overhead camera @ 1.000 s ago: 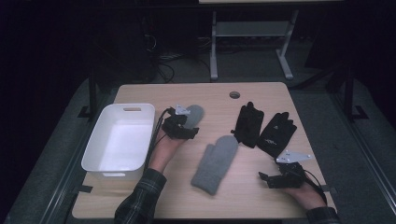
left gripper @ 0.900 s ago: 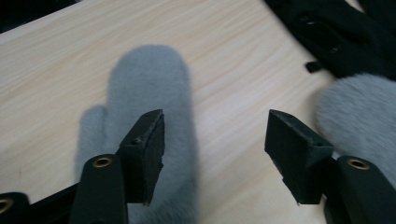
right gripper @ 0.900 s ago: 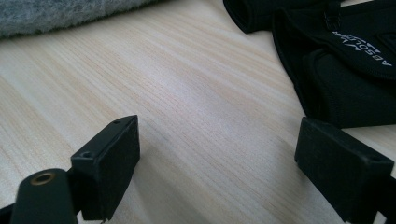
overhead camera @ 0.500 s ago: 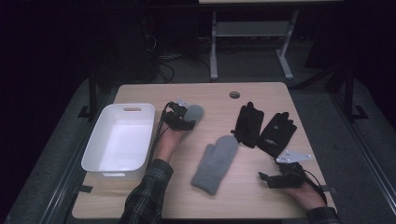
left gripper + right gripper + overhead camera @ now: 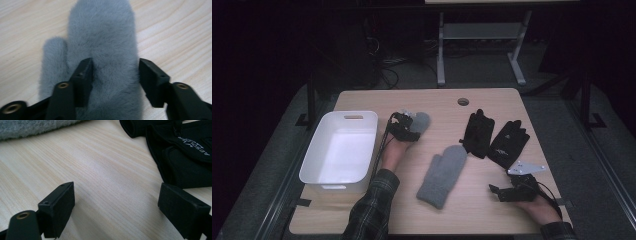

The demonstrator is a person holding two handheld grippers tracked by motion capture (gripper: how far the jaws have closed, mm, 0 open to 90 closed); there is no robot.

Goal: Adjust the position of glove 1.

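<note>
**Ana:** Closing in now, the left tongs sit over the grey furry mitten just right of the white bin, around eleven o'clock from the worktop's centre.

**Ben:** How do the jaws stand?

**Ana:** They've just been closing. In the left gripper view they straddle that mitten about half open, one jaw pressing into the fur near the thumb, the other at the opposite edge. Whether it's a firm grip yet, I cannot tell.

**Ben:** And the other hand?

**Ana:** The right tongs rest at about four o'clock, jaws wide apart with bare wood between them, holding nothing. A second grey mitten lies at centre, and two black gloves sit at two o'clock, one glove's edge just ahead of the right jaws.
</note>
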